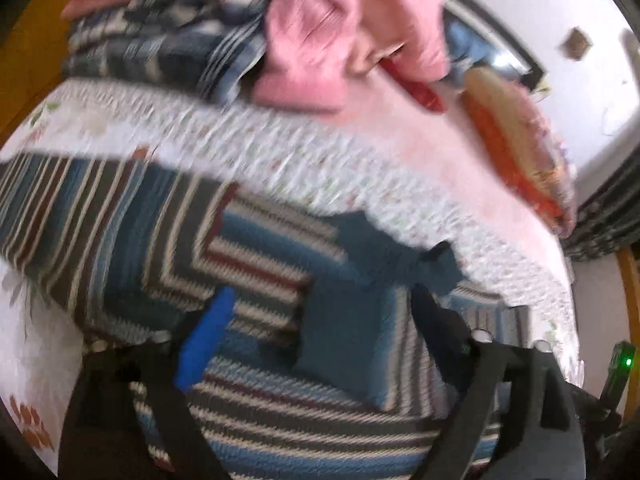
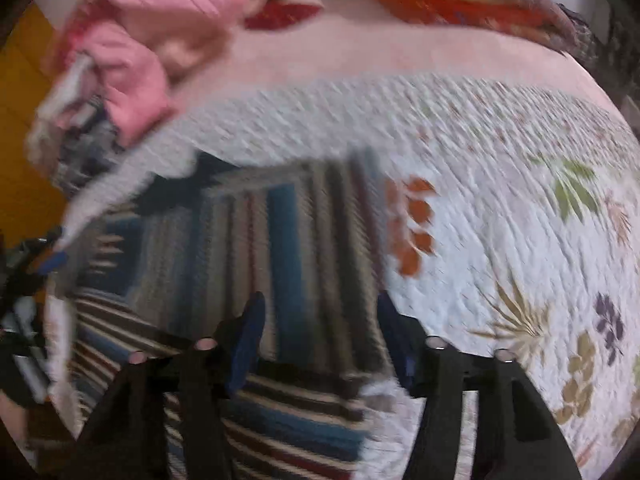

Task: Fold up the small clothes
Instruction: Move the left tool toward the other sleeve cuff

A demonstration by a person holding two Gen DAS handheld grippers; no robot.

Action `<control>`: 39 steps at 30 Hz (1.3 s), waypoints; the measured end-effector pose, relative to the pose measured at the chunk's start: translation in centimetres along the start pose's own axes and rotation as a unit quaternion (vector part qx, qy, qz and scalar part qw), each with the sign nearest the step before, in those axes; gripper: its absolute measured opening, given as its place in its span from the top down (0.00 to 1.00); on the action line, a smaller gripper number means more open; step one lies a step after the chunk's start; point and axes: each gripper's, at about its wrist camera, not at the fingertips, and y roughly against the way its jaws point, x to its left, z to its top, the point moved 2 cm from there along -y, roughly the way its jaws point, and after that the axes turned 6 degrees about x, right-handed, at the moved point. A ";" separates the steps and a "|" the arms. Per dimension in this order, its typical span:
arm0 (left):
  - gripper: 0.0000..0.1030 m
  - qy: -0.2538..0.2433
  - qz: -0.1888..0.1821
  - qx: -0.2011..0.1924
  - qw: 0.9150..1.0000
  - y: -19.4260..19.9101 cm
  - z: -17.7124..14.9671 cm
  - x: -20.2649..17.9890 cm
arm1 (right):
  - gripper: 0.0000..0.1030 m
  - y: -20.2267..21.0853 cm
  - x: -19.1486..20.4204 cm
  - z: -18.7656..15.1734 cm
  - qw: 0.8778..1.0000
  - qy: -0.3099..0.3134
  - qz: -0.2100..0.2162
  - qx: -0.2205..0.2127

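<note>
Left hand-held gripper (image 1: 324, 312) and right hand-held gripper (image 2: 320, 320), both spread, over blue-striped knitted garment (image 1: 160, 232), flat on floral quilted bed (image 2: 500, 200), pink clothes pile (image 1: 340, 28) at far edge.

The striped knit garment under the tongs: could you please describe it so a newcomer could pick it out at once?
Start from the white floral bedspread. On its near part, spread flat, lies the striped knit garment. Unlike the pink clothes and the blue checked pile farther back, it has blue, white, grey and dark red bands.
</note>
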 end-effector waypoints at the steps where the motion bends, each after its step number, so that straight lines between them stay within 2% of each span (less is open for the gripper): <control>1: 0.09 -0.009 -0.009 0.007 1.000 0.0 0.0 -0.8 | 0.33 0.3 0.3 -0.1 1.000 0.005 0.004 -0.004; 3: 0.09 -0.016 -0.020 0.038 0.999 -1.2 -0.7 -2.0 | 0.28 0.0 1.1 -0.4 1.000 0.021 0.005 0.001; 6: 0.09 -0.025 -0.019 0.078 0.996 -3.4 -2.2 -3.0 | 0.28 -1.7 1.6 -1.5 0.999 0.034 0.000 0.027; 10: 0.09 -0.056 0.022 0.106 0.993 -6.4 -4.4 -3.4 | 0.28 -4.4 1.5 -3.0 0.997 0.047 -0.017 0.065; 15: 0.09 -0.062 0.054 0.142 0.986 -9.2 -5.9 -2.0 | 0.28 -5.9 0.8 -3.6 0.996 0.034 -0.021 0.078; 19: 0.09 -0.069 0.054 0.138 0.987 -8.8 -6.0 -2.2 | 0.27 -5.5 1.3 -3.2 0.996 0.032 -0.016 0.076; 22: 0.09 -0.070 0.032 0.122 0.990 -6.2 -4.9 -2.3 | 0.27 -3.4 2.3 -2.6 0.998 0.028 0.024 0.053; 25: 0.09 -0.066 0.014 0.102 0.993 -3.0 -3.2 -1.1 | 0.24 -1.0 3.3 -2.3 0.998 0.040 0.037 0.025; 29: 0.09 -0.022 0.014 0.095 0.995 0.8 -1.4 4.0 | 0.19 0.8 4.0 -2.7 0.998 0.043 0.046 0.004; 33: 0.09 0.039 0.060 0.077 0.995 4.1 -0.7 12.2 | 0.19 1.4 4.0 -3.5 0.998 0.033 0.058 0.003; 36: 0.09 0.102 0.098 0.063 0.988 6.0 -1.0 20.0 | 0.19 1.1 4.7 -4.3 0.998 0.046 0.045 0.004; 38: 0.09 0.152 0.115 0.058 0.980 6.6 -1.2 24.4 | 0.19 0.8 5.1 -5.0 0.998 0.051 0.044 0.006; 39: 0.09 0.187 0.124 0.054 0.973 7.0 -1.6 27.1 | 0.19 0.6 5.3 -5.3 0.997 0.053 0.046 0.009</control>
